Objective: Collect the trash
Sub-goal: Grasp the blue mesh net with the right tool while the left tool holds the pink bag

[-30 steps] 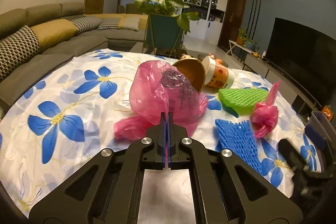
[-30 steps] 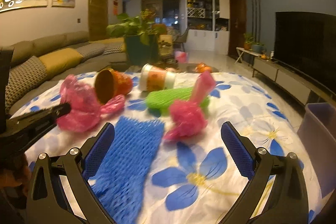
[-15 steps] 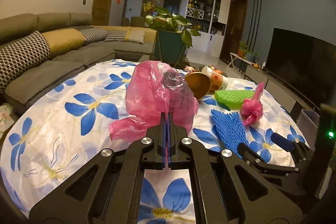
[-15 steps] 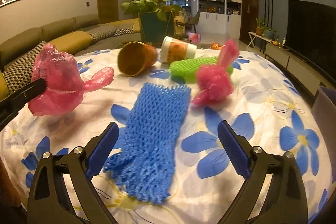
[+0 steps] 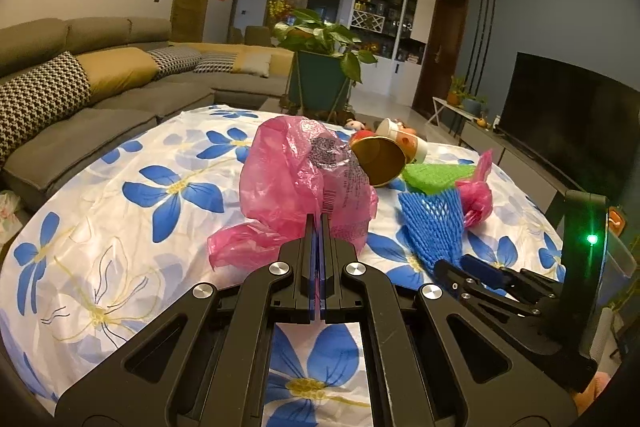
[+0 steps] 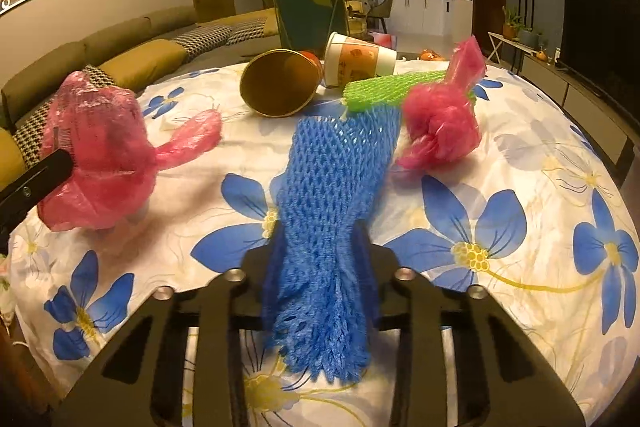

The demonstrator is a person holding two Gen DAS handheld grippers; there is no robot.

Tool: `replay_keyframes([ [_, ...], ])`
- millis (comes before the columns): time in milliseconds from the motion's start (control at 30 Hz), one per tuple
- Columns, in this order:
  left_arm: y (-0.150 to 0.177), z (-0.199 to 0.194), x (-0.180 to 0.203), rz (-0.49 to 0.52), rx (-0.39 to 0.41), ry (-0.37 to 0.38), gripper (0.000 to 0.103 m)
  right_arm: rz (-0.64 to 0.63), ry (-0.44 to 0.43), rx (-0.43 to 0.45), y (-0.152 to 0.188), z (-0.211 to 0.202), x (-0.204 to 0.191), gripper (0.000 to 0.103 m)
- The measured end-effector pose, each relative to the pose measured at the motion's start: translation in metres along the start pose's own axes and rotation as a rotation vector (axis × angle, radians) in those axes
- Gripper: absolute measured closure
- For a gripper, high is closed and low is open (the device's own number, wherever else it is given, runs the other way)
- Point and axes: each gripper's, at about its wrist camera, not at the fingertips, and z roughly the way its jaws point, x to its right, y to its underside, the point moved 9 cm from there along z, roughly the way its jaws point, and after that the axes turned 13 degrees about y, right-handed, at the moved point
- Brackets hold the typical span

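My left gripper (image 5: 319,223) is shut on a crumpled pink plastic bag (image 5: 304,179) and holds it over the flowered tablecloth (image 5: 120,227); the bag also shows in the right wrist view (image 6: 96,151). My right gripper (image 6: 320,231) is shut on the near end of a blue foam net (image 6: 332,179), which lies on the cloth and also shows in the left wrist view (image 5: 434,223). Behind it lie a green foam net (image 6: 384,89), a knotted pink bag (image 6: 444,119), a brown paper cup (image 6: 280,83) on its side and a white printed cup (image 6: 358,59).
A sofa (image 5: 80,99) runs along the left. A potted plant (image 5: 324,67) stands behind the table. A TV (image 5: 572,111) and low cabinet are at the right. A grey-blue bin edge (image 5: 620,267) shows past the table's right side.
My right gripper has moved forward and closed on the blue foam net, which it was open over before. My left gripper still holds the pink bag, lifted a little higher.
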Motion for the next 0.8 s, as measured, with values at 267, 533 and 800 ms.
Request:
replay_keyframes([
  [267,0.0,-0.002,0.011,0.016,-0.001,0.014,0.103,0.003,-0.022,0.022,0.005,-0.012,0.004,0.102],
  [533,-0.002,-0.001,0.027,0.038,-0.003,0.028,0.103,0.047,-0.031,0.074,0.007,-0.04,0.028,0.102],
  [800,-0.002,-0.005,0.032,0.037,0.0,0.018,0.103,0.083,-0.061,0.057,0.0,-0.035,0.035,0.043],
])
